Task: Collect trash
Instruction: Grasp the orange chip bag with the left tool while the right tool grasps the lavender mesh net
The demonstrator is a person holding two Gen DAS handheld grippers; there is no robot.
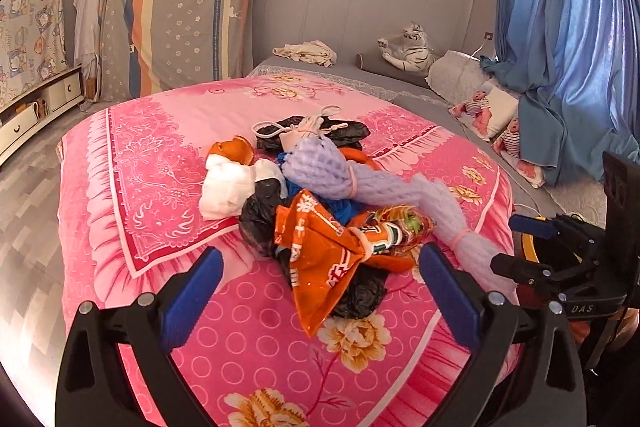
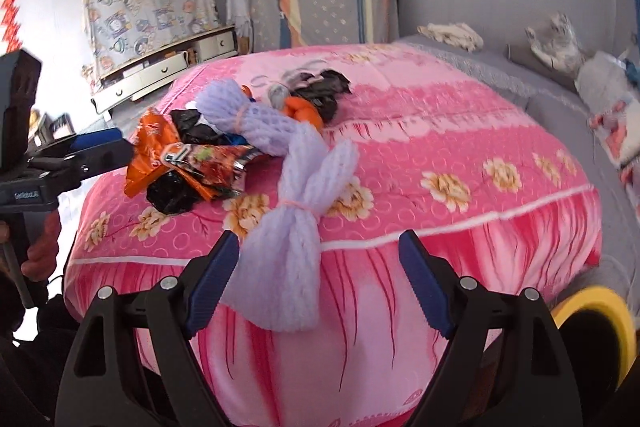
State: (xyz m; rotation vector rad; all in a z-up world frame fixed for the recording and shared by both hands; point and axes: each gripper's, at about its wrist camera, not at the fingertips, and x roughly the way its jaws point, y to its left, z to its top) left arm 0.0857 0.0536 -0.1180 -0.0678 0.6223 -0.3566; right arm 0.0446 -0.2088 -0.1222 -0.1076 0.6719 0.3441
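A heap of trash lies on a folded pink quilt (image 1: 168, 167): an orange snack wrapper (image 1: 320, 267), black plastic bags (image 1: 260, 223), white crumpled paper (image 1: 228, 191), lilac foam netting (image 1: 360, 175) and a face mask (image 1: 304, 125). My left gripper (image 1: 320, 287) is open, its fingers either side of the orange wrapper, not closed on it. My right gripper (image 2: 320, 275) is open around the hanging end of the lilac foam netting (image 2: 288, 259) at the quilt's edge (image 2: 460, 235). The right gripper also shows in the left wrist view (image 1: 532, 247); the left shows in the right wrist view (image 2: 100, 151).
The quilt sits on a grey bed (image 1: 360, 75) with a toy tiger (image 1: 408, 47), dolls (image 1: 480, 107) and a cloth (image 1: 308, 53). Blue curtain (image 1: 560, 47) on the right. A mattress (image 1: 188, 15) leans on the wall. A yellow-rimmed bin (image 2: 596, 327) stands beside the bed.
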